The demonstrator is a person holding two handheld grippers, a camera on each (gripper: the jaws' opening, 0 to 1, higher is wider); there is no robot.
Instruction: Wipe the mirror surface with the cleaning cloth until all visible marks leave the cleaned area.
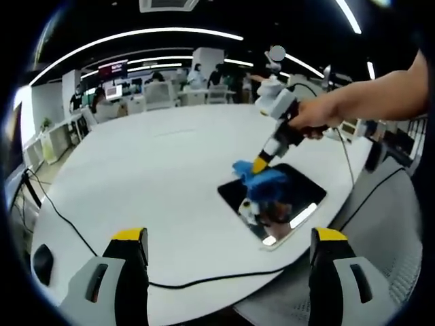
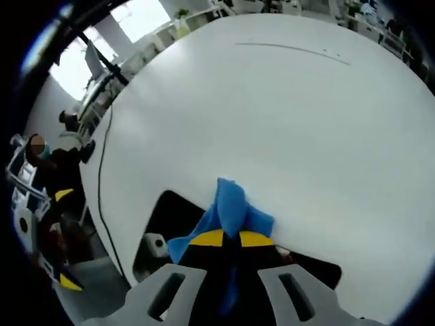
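Note:
A square mirror (image 1: 299, 187) lies flat near the white table's right edge and reflects dark ceiling and a light strip. On its far left corner rests a blue cleaning cloth (image 1: 262, 182). A person's hand holds my right gripper (image 1: 259, 165) down onto it, shut on the cloth. In the right gripper view the blue cloth (image 2: 231, 207) bunches out from between the yellow-tipped jaws of the right gripper (image 2: 230, 239), over the mirror (image 2: 173, 214). My left gripper (image 1: 228, 238) hovers back from the table's near edge, jaws wide apart and nothing between them.
A black cable (image 1: 81, 238) runs along the near rim of the round white table (image 1: 156, 163). A grey chair (image 1: 387, 224) stands to the right. Desks, monitors and people fill the office behind. The left gripper (image 2: 61, 238) appears at the left of the right gripper view.

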